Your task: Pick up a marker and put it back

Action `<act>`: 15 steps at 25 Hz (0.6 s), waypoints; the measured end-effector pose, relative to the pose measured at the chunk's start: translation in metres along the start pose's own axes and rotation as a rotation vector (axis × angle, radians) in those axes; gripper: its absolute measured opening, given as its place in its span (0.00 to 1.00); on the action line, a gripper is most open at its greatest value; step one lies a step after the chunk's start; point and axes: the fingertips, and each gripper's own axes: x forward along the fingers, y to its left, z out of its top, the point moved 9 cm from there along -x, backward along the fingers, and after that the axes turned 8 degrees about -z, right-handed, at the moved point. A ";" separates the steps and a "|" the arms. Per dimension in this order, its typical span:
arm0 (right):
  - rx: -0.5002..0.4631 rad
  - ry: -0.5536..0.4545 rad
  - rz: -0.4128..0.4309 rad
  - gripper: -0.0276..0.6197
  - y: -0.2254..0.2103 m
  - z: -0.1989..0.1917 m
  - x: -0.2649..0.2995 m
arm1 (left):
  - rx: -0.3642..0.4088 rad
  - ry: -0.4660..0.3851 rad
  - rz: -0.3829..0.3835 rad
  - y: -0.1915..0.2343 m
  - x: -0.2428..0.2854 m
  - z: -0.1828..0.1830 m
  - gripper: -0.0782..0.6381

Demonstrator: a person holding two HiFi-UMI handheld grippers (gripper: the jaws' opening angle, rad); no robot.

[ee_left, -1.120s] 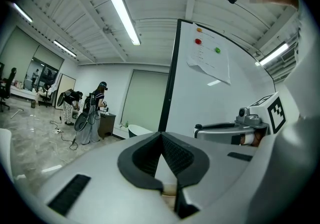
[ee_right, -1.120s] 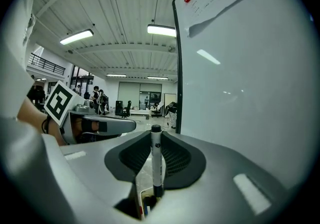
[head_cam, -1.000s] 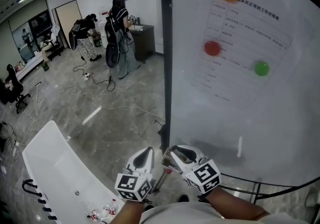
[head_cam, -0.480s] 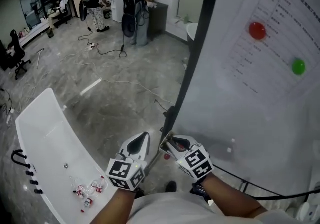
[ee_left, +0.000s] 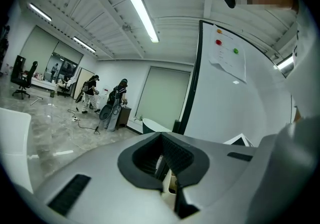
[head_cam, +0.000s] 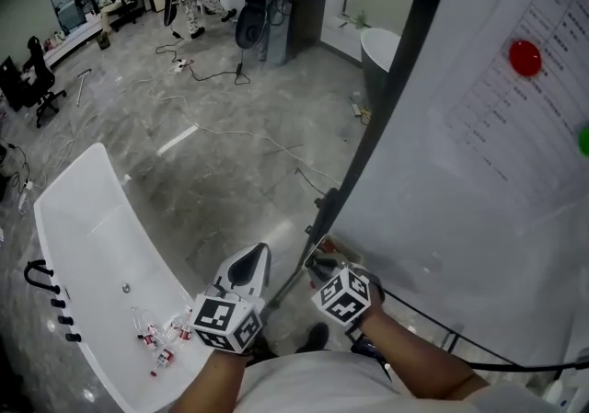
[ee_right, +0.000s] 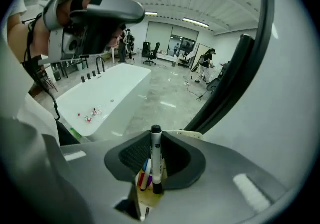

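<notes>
Low centre of the right gripper view: right gripper (ee_right: 157, 143) jaws are closed on a black marker (ee_right: 156, 160), which stands upright. Its lower end sits at the beige holder (ee_right: 149, 197), just beside the coloured pens (ee_right: 144, 175). Head view puts the holder by the whiteboard (head_cam: 479, 181) frame, lower centre. Left gripper (ee_left: 162, 160): jaws nearly together, nothing between them. Risk, my judgement: the lower end looks barely seated, so a release now could let the marker tip out onto the floor. The crowding pens could also block it.
</notes>
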 end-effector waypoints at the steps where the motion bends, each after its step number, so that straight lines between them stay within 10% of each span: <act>1: -0.012 0.013 0.003 0.15 0.002 -0.001 0.005 | -0.003 0.003 0.005 0.002 -0.001 -0.001 0.12; 15: 0.039 -0.033 0.006 0.23 0.002 -0.001 0.010 | -0.008 0.020 -0.001 0.007 0.006 -0.003 0.12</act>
